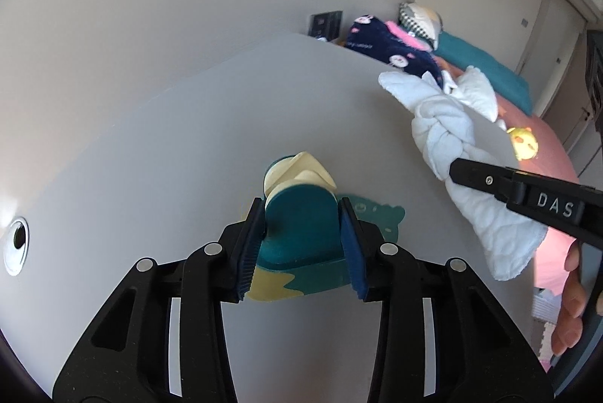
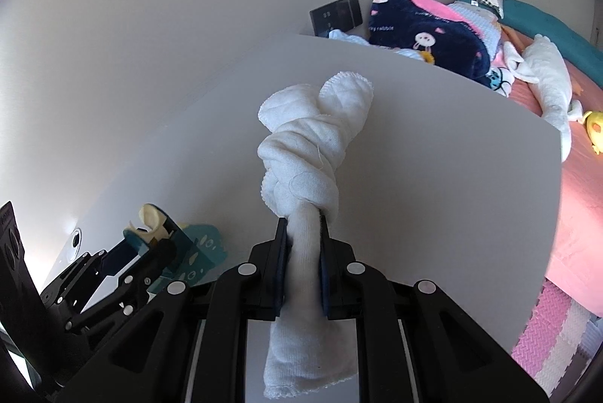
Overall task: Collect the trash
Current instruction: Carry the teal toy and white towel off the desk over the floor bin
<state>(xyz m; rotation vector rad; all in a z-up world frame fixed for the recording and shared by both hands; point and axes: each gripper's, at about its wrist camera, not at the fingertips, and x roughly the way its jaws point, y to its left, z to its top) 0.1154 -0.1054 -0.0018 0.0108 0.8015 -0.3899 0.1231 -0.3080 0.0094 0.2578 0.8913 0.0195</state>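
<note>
My left gripper point(image 1: 301, 237) is shut on a teal and yellow carton point(image 1: 301, 233) with a cream folded top, holding it just over the white table point(image 1: 169, 139). It also shows in the right wrist view point(image 2: 150, 233), low at the left. My right gripper point(image 2: 303, 248) is shut on a knotted white cloth point(image 2: 309, 154), held above the table. In the left wrist view the cloth point(image 1: 452, 124) hangs at the right, pinched by the right gripper's black finger point(image 1: 486, 178).
The table has a round cable hole point(image 1: 17, 241) at the left. Beyond its far edge lies a bed point(image 2: 580, 176) with a pink sheet, a navy blanket point(image 2: 426, 33), pillows and toys. A pink foam mat point(image 2: 554, 335) covers the floor at the right.
</note>
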